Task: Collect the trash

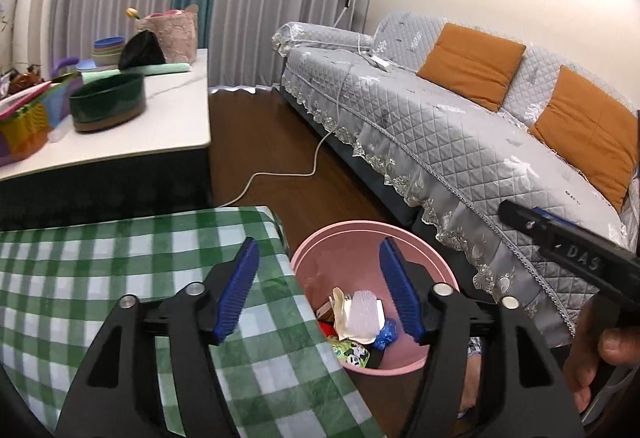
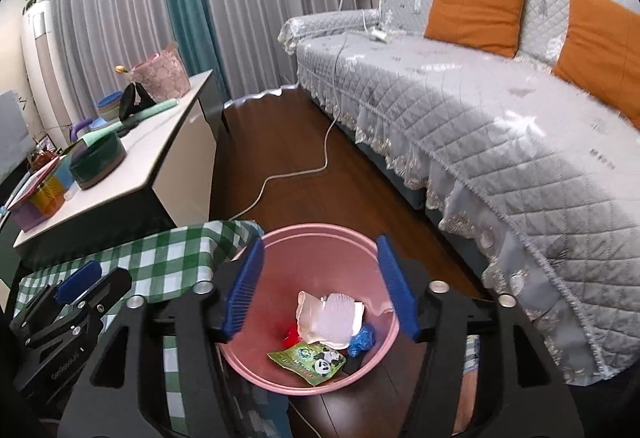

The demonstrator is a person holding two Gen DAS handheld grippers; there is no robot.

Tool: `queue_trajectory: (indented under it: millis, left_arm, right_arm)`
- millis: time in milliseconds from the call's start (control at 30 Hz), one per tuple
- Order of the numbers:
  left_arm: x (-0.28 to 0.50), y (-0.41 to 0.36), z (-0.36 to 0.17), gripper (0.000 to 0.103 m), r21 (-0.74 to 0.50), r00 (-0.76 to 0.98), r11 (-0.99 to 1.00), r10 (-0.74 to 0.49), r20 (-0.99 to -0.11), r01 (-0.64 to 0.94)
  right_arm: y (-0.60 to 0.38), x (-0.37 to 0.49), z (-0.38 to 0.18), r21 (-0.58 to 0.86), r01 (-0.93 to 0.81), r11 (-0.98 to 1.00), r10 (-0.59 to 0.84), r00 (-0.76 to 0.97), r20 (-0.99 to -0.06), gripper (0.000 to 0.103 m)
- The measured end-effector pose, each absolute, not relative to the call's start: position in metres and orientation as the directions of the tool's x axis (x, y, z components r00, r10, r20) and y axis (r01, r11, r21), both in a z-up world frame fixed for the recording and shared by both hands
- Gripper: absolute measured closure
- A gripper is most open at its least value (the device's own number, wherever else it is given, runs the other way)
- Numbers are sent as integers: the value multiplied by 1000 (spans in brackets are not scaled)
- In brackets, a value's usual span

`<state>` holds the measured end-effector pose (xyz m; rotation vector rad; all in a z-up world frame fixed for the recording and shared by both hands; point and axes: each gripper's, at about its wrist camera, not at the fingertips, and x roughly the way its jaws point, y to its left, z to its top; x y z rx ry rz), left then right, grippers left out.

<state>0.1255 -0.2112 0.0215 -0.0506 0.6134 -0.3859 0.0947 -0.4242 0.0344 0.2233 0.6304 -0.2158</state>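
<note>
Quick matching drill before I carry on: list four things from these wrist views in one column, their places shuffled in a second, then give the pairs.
Things
1. green panda-print wrapper
2. orange square cushion
3. dark green round tin
4. white power cable

Places
A. trailing across the dark wood floor
B. on the white-topped cabinet
C. inside the pink round plastic bin
D. leaning on the back of the grey quilted sofa

Pairs: 1-C, 2-D, 3-B, 4-A
</note>
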Motion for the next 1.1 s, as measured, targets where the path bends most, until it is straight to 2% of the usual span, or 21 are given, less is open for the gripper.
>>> queue_trajectory:
  millis: [33,233,333,700,767,900,1100]
  left_arm:
    - [122,-208,26,31,-157,754,931,-360,-550,330]
    - [94,-193,50,29,-126,774,940,-332,-539,316]
    - [76,-187,58,20,-102,785,943,-320,-530,315]
    - [5,-161,76,17,-55,817,955,-278,-505,291]
    - [-8,-151,76,13,-53,827,962,-257,-500,267]
    - [-32,-130,66,11,-70,827,978,-202,-525,194]
    - [-67,-99,44,11,-49,826,995,-95,-556,81]
  right_arm:
    - [-423,91,41,138,270,953,-137,789,-598,35]
    - [-409,55,92,129,262,956,-158,835,-528,13]
    - [-395,36,110,73,250,965,-184,854,-487,8]
    - [-349,-33,116,-12,169,986,-156,883,-443,5]
    - [-344,-44,110,-19,167,986,-158,883,-443,5]
    - [-333,-58,90,-57,140,988,-150,867,-474,5]
    - [-326,-70,66,-37,158,987,-154,836,-526,5]
